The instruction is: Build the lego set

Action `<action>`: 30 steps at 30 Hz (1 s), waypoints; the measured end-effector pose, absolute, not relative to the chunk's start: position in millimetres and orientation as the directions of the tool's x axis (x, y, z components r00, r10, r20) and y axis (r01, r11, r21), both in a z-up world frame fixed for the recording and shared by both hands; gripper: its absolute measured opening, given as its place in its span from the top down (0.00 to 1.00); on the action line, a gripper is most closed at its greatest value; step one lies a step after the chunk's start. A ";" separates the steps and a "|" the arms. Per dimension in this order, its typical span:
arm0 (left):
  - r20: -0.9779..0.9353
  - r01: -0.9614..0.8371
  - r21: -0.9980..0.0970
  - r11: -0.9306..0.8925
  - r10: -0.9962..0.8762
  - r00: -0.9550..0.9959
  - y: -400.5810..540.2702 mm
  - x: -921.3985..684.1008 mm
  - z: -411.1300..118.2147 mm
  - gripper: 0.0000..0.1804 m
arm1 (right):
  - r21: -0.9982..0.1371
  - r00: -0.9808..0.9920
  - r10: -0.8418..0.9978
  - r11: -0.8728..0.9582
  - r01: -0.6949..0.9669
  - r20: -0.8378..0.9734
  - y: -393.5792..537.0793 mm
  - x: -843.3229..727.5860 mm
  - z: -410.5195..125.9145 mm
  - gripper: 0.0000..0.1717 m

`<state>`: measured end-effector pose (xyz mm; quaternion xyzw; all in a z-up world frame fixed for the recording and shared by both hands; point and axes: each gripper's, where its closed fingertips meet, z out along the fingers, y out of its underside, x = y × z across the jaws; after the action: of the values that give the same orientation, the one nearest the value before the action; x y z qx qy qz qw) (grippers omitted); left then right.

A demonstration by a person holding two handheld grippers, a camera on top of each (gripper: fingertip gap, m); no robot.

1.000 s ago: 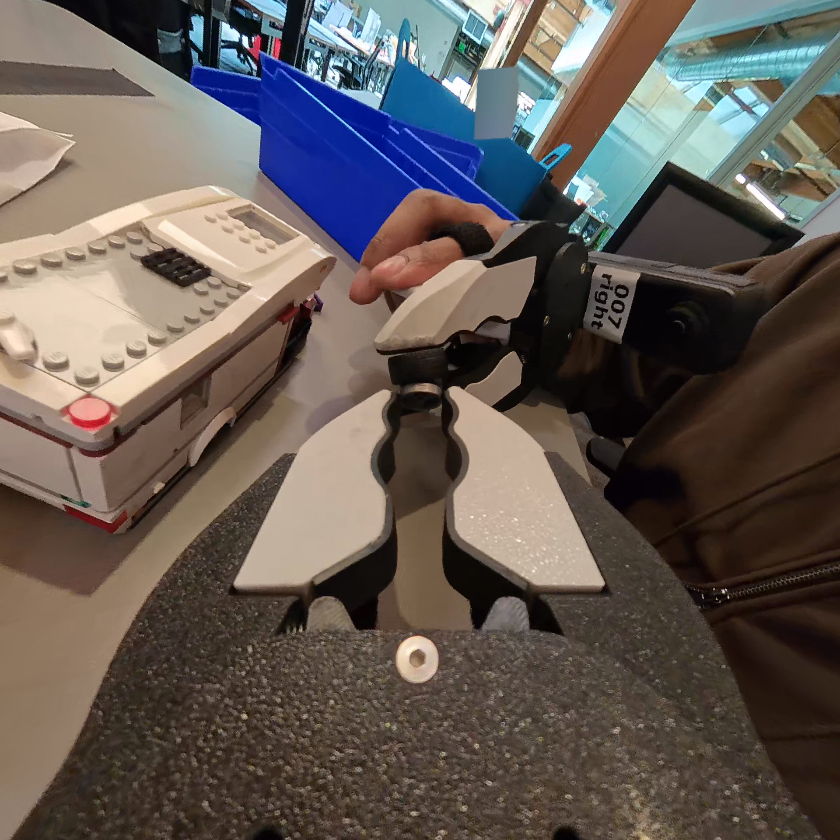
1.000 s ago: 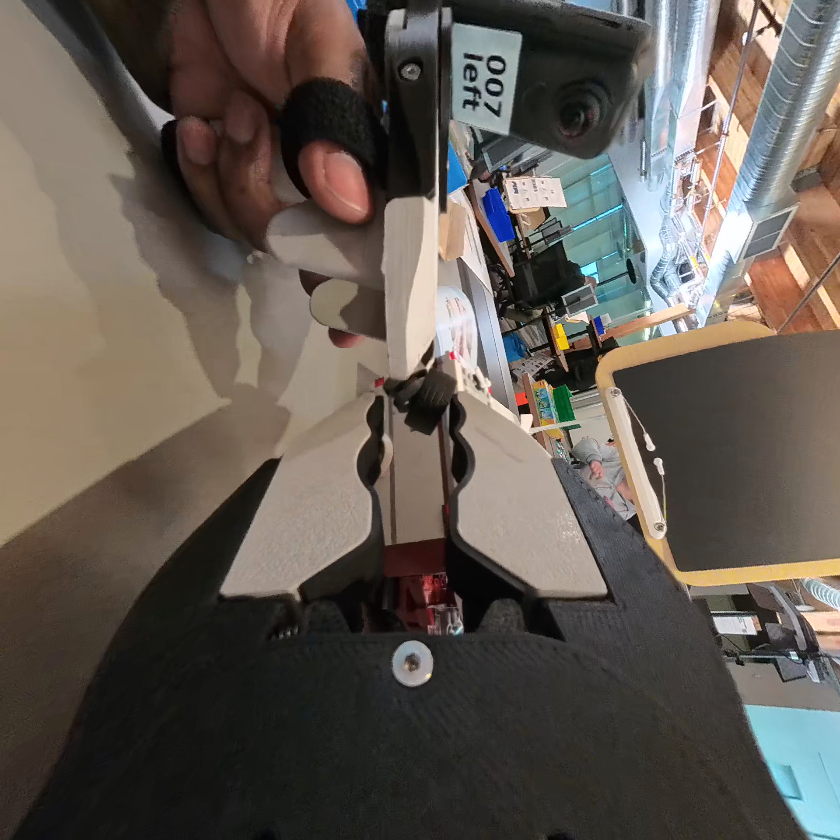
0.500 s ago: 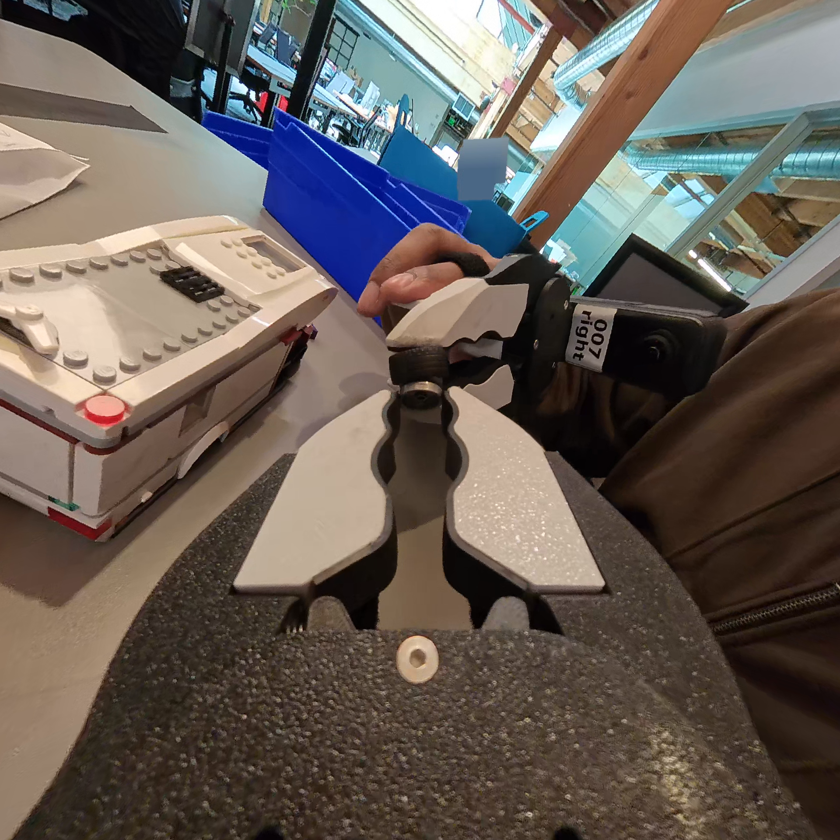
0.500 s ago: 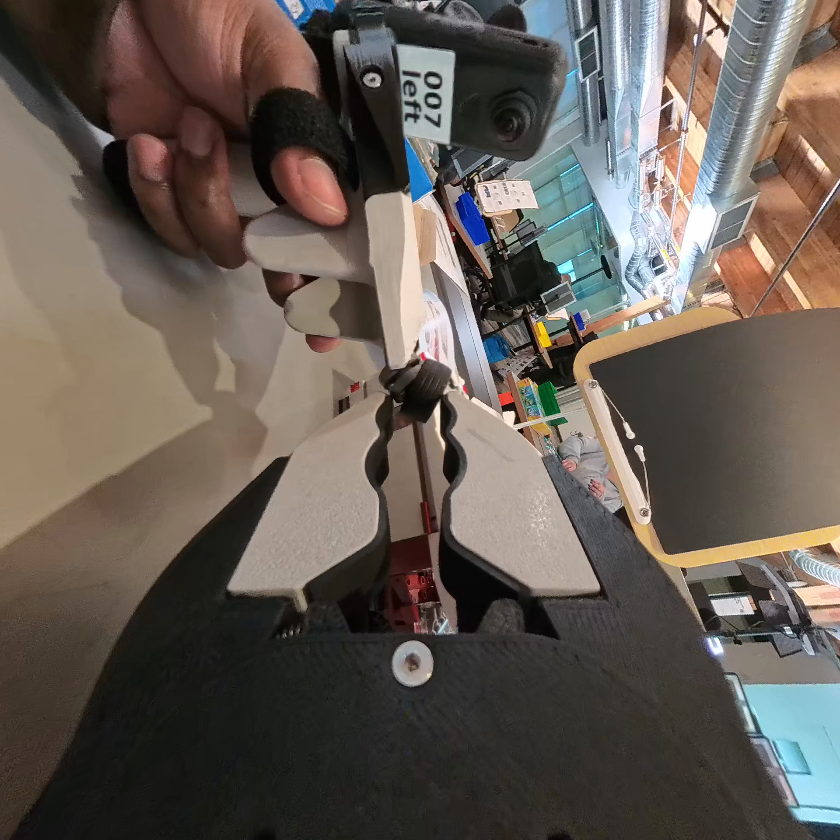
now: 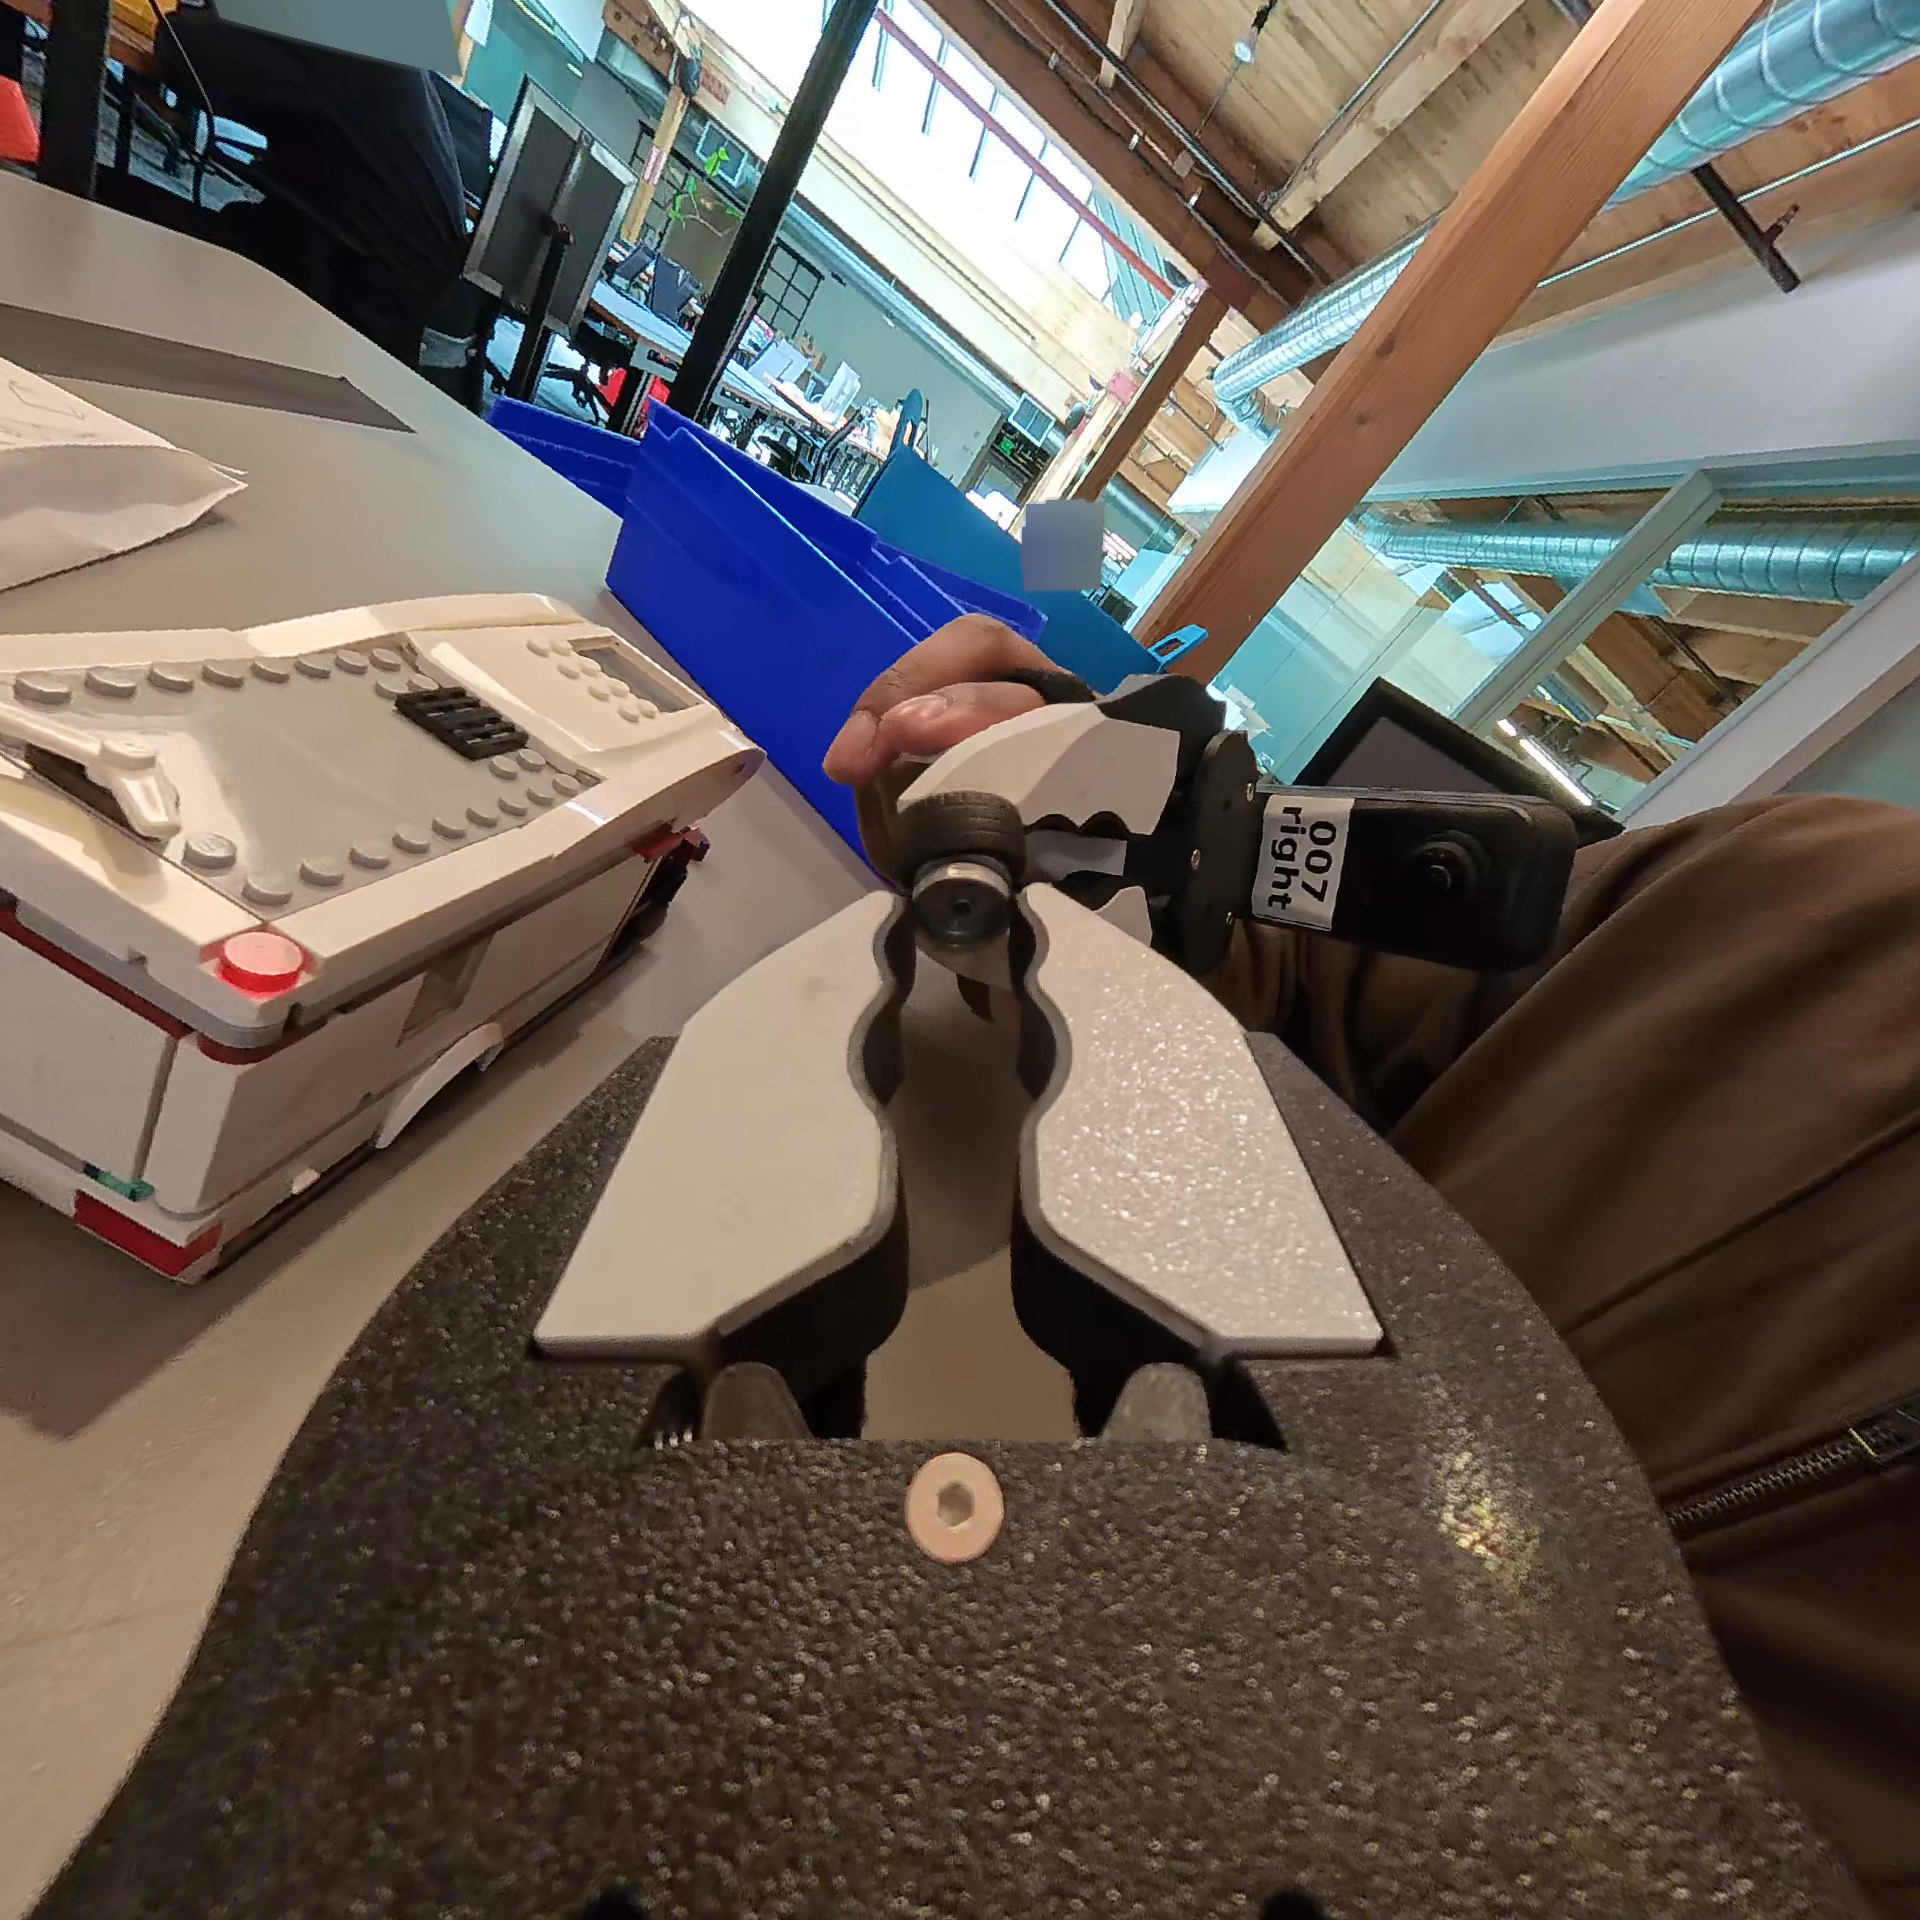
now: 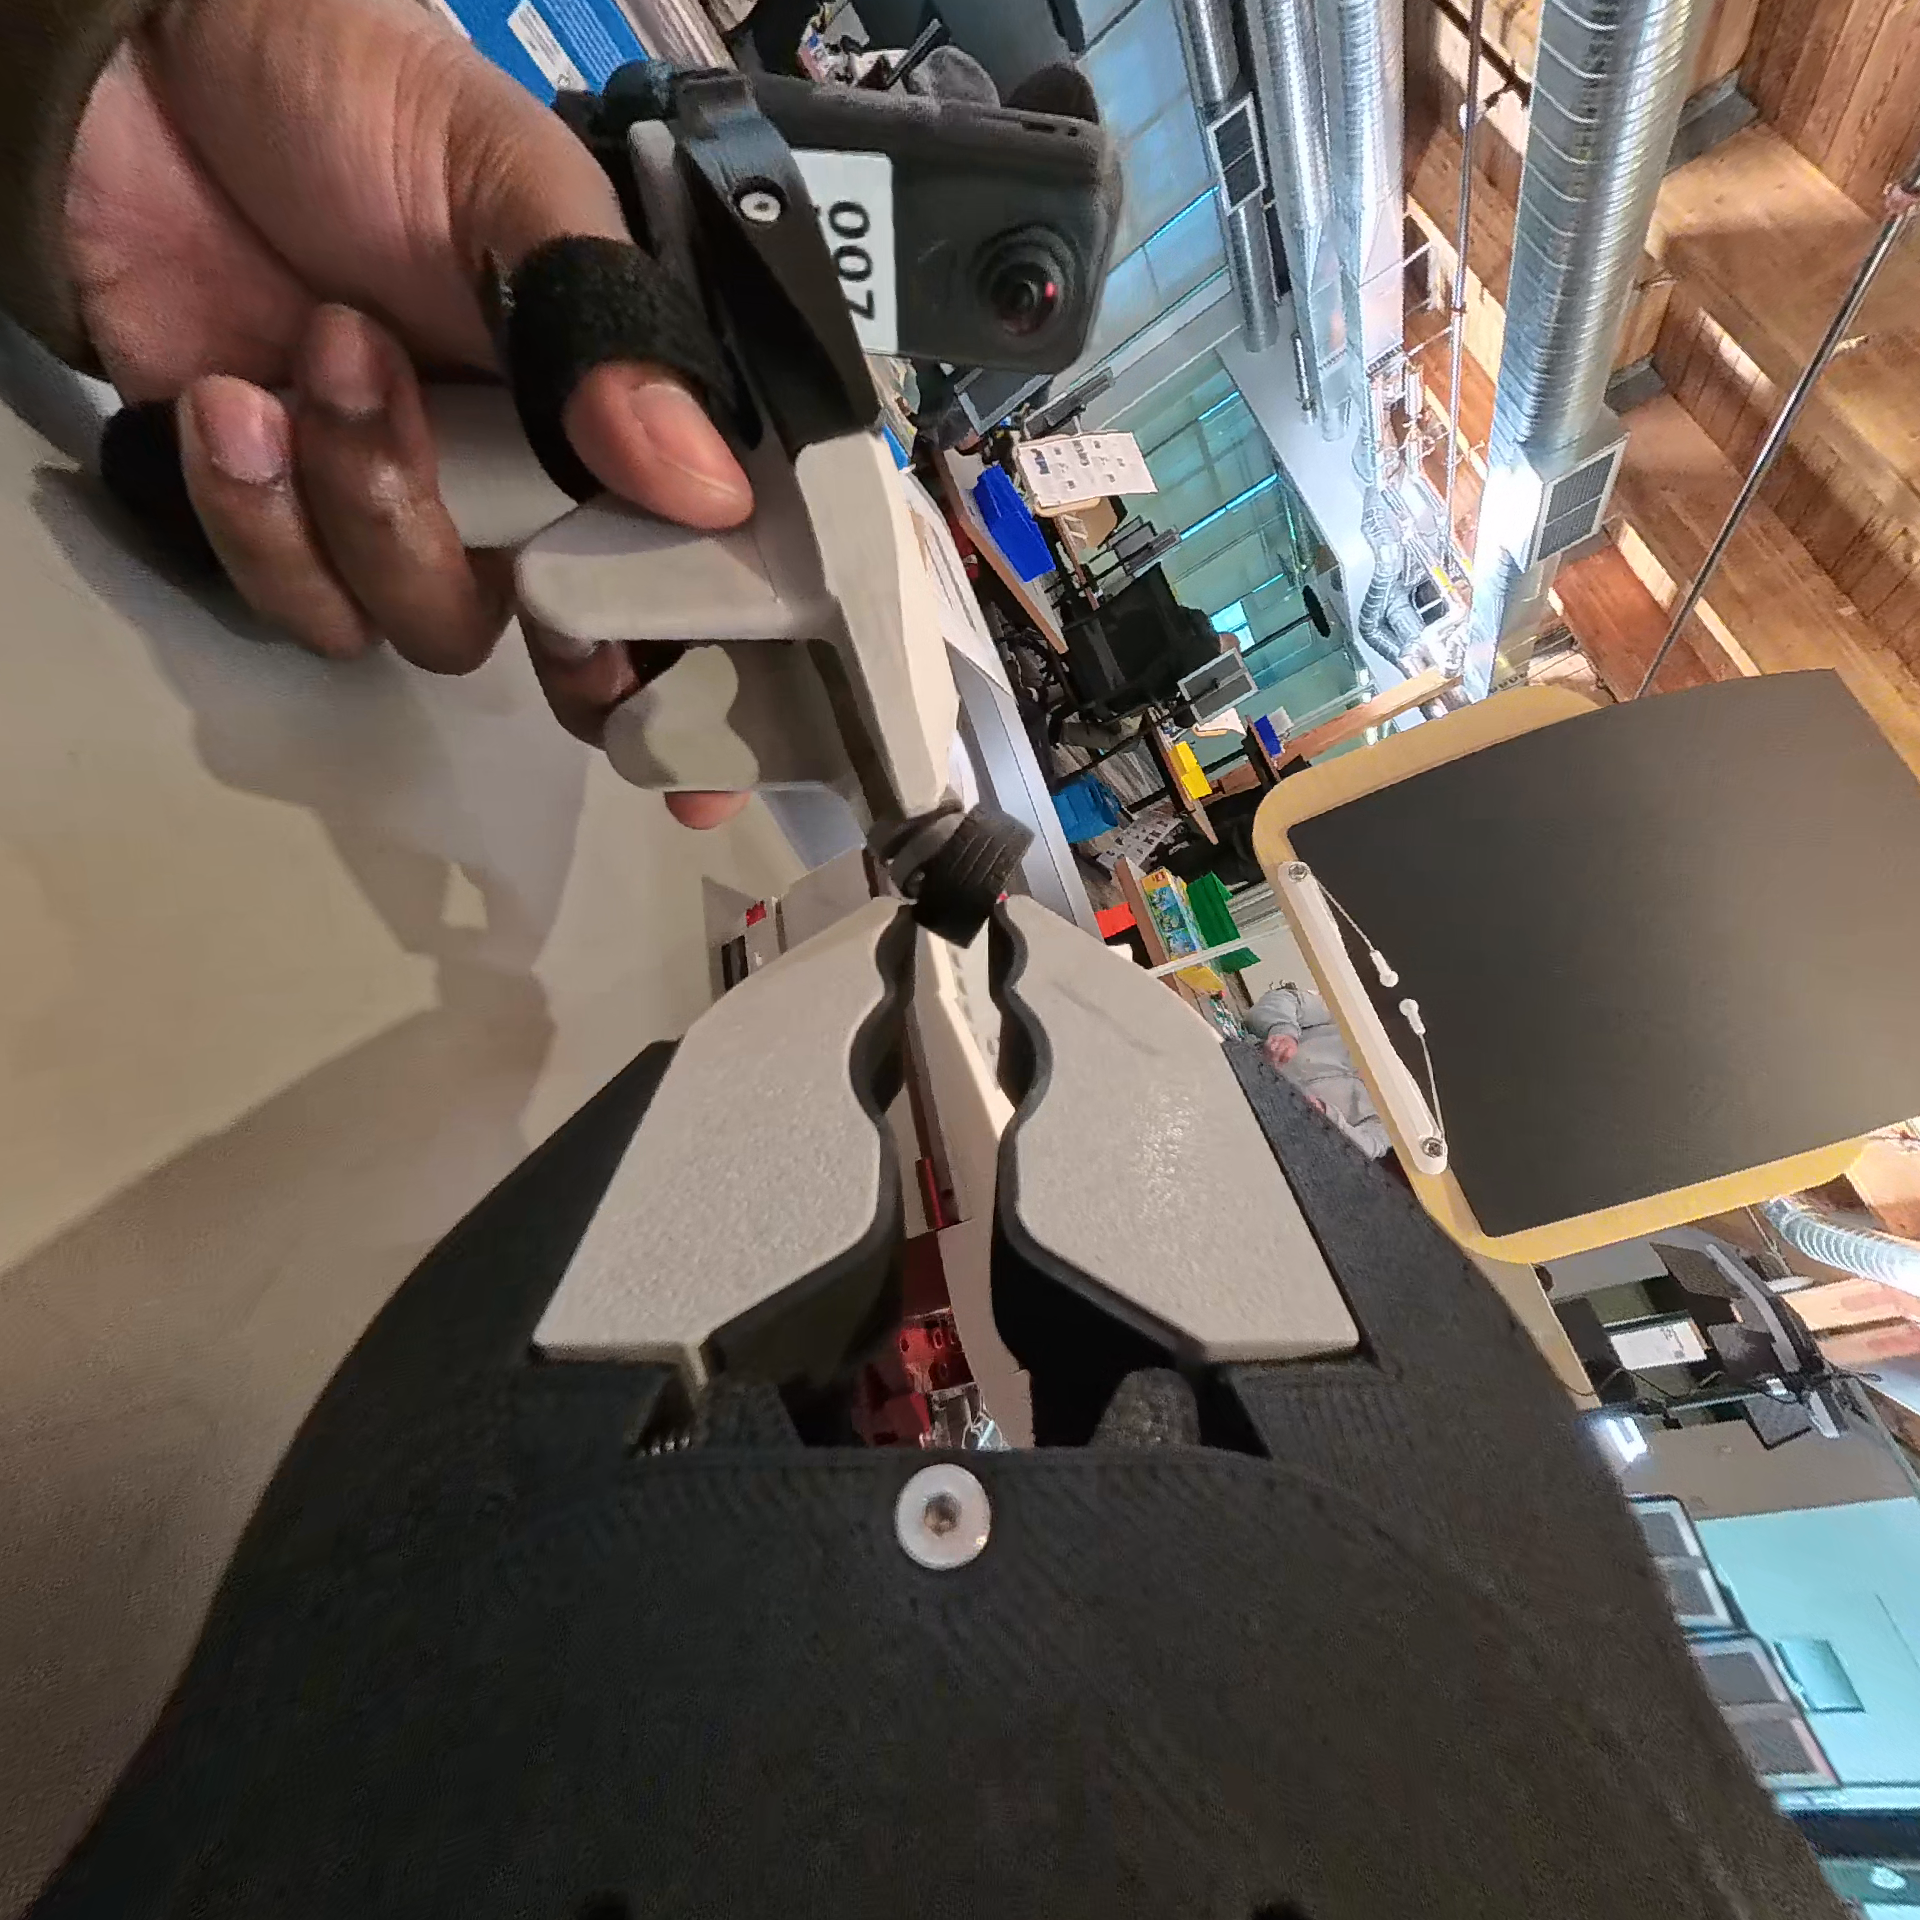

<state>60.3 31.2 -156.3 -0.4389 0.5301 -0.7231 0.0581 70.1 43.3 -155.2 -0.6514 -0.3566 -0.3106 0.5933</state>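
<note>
A small toy wheel hangs in the air between my two grippers. My left gripper (image 5: 961,920) is shut on its grey hub (image 5: 958,909). My right gripper (image 6: 951,920) is shut on its black tyre (image 6: 966,857). In the left wrist view the right gripper (image 5: 997,831) comes in from the right and pinches the tyre (image 5: 961,821). In the right wrist view the left gripper (image 6: 904,821) reaches down from above, held by a hand (image 6: 312,312). A white brick-built vehicle (image 5: 312,831) stands on the grey table (image 5: 312,1403) to the left.
Blue bins (image 5: 748,603) stand behind the vehicle, and a white sheet of paper (image 5: 83,488) lies at the far left. A dark screen (image 5: 1423,748) stands at the right. A black board with a wooden rim (image 6: 1610,935) is near the right gripper. A brown sleeve (image 5: 1662,1143) fills the right side.
The right gripper's jaws have narrowed from around the black tyre until they press on it. The left gripper has kept hold of the hub. Both grippers have tilted upward with the wheel.
</note>
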 end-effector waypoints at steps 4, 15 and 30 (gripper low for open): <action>0.584 -0.371 -0.808 -0.457 -0.538 -0.608 31.4 60.5 -153.4 0.90 | -0.556 0.557 0.078 -0.035 0.831 0.827 43.0 70.5 -151.9 0.93; 0.602 -0.343 -0.787 -0.513 -0.517 -0.609 38.7 60.9 -145.7 0.90 | -0.556 0.555 0.074 -0.006 0.831 0.829 41.3 66.7 -149.6 0.93; 0.638 -0.380 -0.757 -0.531 -0.476 -0.605 33.5 61.5 -150.4 0.90 | -0.554 0.552 0.051 0.030 0.832 0.832 40.1 60.3 -144.8 0.91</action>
<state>61.5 33.5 -150.4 -0.4430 0.4833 -0.7544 0.0317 60.3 40.1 -144.8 -0.6220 -0.3550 -0.3130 0.6238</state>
